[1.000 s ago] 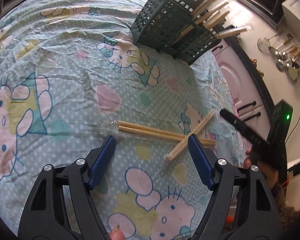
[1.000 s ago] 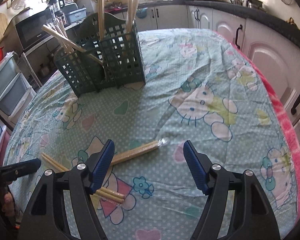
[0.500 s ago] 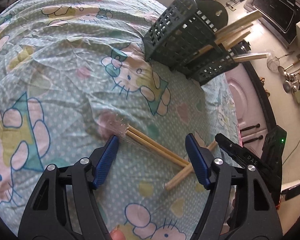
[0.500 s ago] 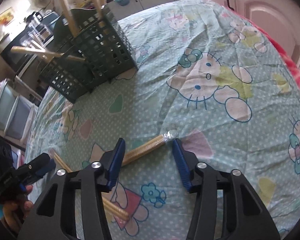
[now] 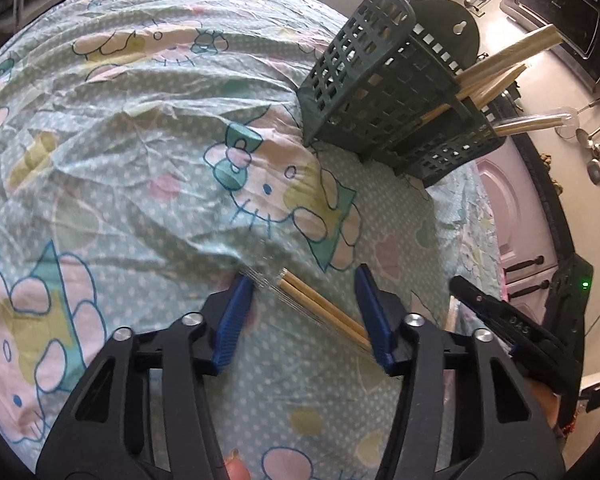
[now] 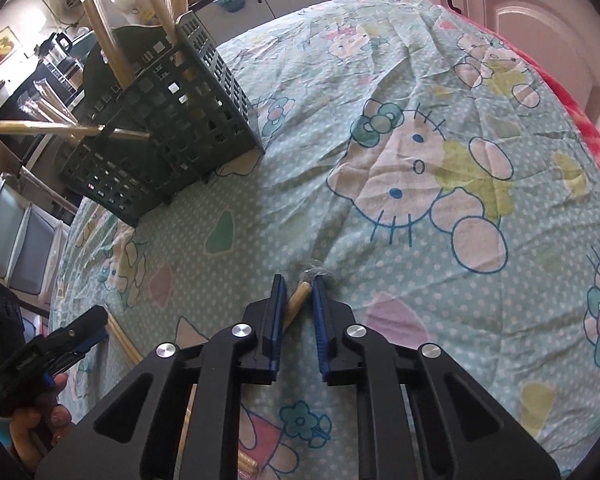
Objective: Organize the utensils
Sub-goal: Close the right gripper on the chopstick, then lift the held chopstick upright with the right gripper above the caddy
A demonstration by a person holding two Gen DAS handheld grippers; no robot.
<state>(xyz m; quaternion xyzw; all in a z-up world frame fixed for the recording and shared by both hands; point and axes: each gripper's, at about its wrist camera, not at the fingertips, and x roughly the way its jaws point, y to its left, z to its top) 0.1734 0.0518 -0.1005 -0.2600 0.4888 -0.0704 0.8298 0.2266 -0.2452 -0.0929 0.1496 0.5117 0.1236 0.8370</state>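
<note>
- Your right gripper (image 6: 298,280) has just been closing; a second ago its jaws stood wide, now they pinch the wrapped chopstick pair (image 6: 296,300) lying on the cartoon-print cloth (image 6: 420,128)
- Your left gripper (image 5: 304,286) has narrowed too, but stays unclosed; the second chopstick pair (image 5: 320,306) lies between its pads, against the right one
- The green basket (image 5: 380,92) now sits nearer in both views

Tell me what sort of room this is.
Most likely a home kitchen: a countertop oven, ladles hanging on the wall, pink cabinet doors, and a table under a cartoon tablecloth.
</note>
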